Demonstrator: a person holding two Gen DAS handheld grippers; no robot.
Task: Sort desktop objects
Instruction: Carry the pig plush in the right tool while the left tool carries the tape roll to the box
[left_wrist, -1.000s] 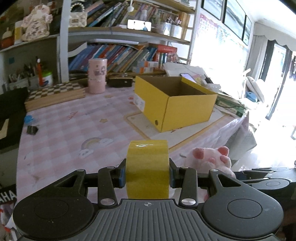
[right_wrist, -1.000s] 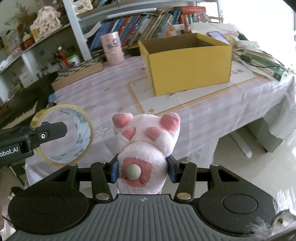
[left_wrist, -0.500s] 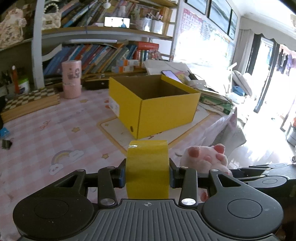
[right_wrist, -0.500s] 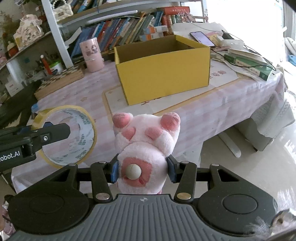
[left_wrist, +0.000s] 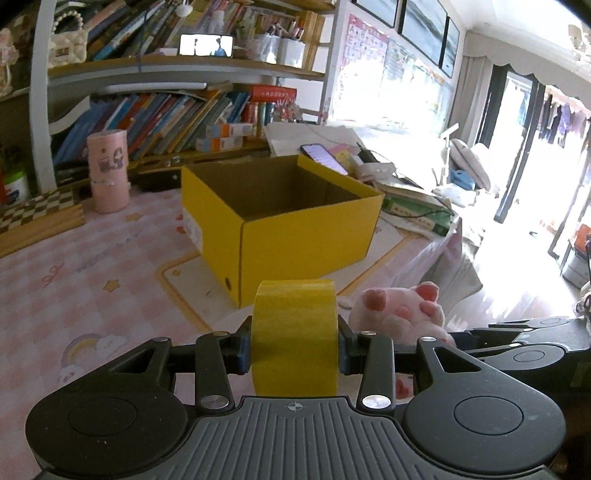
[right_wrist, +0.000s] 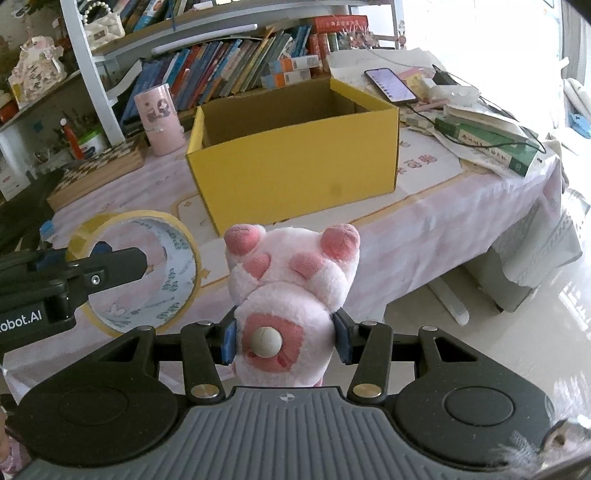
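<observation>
My left gripper (left_wrist: 294, 347) is shut on a roll of yellow tape (left_wrist: 294, 332), held edge-on above the pink checked table (left_wrist: 74, 280). The same tape roll (right_wrist: 136, 269) shows as a ring in the right wrist view, clamped by the left gripper (right_wrist: 92, 266). My right gripper (right_wrist: 284, 338) is shut on a pink plush paw (right_wrist: 291, 288), which also appears as the plush paw (left_wrist: 399, 314) at the right of the tape. An open yellow cardboard box (left_wrist: 288, 218) stands ahead on the table; the yellow box (right_wrist: 295, 155) looks empty inside.
A pink cylinder tin (left_wrist: 108, 170) and a chequered board (left_wrist: 33, 214) sit at the back left. Books, papers and a lit phone (right_wrist: 389, 85) crowd the table's right end beside the box. A bookshelf (left_wrist: 177, 122) rises behind. The table's front edge drops to a pale floor (right_wrist: 517, 350).
Both grippers have travelled rightward along the table with their loads, so the yellow box now sits straight ahead and larger. Neither grip has changed.
</observation>
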